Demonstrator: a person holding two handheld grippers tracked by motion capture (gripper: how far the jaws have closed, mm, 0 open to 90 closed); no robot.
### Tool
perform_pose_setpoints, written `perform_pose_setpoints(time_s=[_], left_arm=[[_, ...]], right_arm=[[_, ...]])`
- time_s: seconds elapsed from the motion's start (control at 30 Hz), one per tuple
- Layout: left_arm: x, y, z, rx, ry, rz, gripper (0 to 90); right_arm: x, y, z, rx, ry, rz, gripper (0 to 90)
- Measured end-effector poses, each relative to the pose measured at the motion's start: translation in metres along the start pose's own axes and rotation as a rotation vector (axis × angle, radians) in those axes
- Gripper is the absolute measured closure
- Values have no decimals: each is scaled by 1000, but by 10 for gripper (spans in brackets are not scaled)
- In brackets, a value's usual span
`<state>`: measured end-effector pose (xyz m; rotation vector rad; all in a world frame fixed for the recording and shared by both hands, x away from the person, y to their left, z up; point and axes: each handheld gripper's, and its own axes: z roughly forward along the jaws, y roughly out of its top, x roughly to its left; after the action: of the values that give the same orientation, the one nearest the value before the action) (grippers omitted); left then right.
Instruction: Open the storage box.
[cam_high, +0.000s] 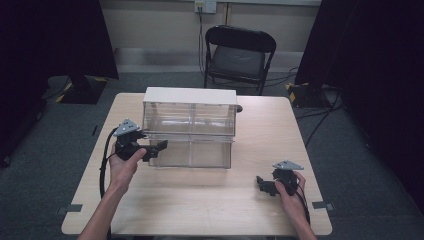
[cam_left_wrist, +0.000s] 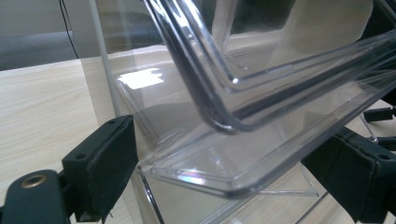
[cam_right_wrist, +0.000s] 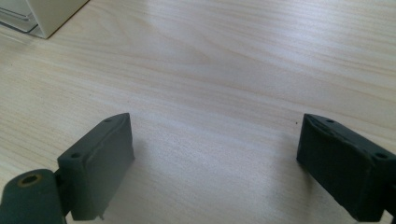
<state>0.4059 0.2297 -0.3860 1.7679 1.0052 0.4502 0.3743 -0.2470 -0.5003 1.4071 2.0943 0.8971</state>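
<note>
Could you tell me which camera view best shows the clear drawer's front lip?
The left gripper view: the drawer lip lies close up between the open left hand-held gripper. The high view shows the pulled-out drawer small; the right gripper view catches a cabinet corner.

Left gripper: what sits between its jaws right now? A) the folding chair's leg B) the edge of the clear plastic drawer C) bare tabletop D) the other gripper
B: in the left gripper view the clear plastic drawer has its rim lying between the two spread jaws of the left gripper, and in the high view that gripper is at the lower drawer's left front corner.
</note>
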Motion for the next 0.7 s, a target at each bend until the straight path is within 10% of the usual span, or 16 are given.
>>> perform_pose_setpoints(time_s=[0.7], left_arm=[[2,0,-2,-6,-14,-6,122]], right_arm=[[0,0,0,0,0,0,102]])
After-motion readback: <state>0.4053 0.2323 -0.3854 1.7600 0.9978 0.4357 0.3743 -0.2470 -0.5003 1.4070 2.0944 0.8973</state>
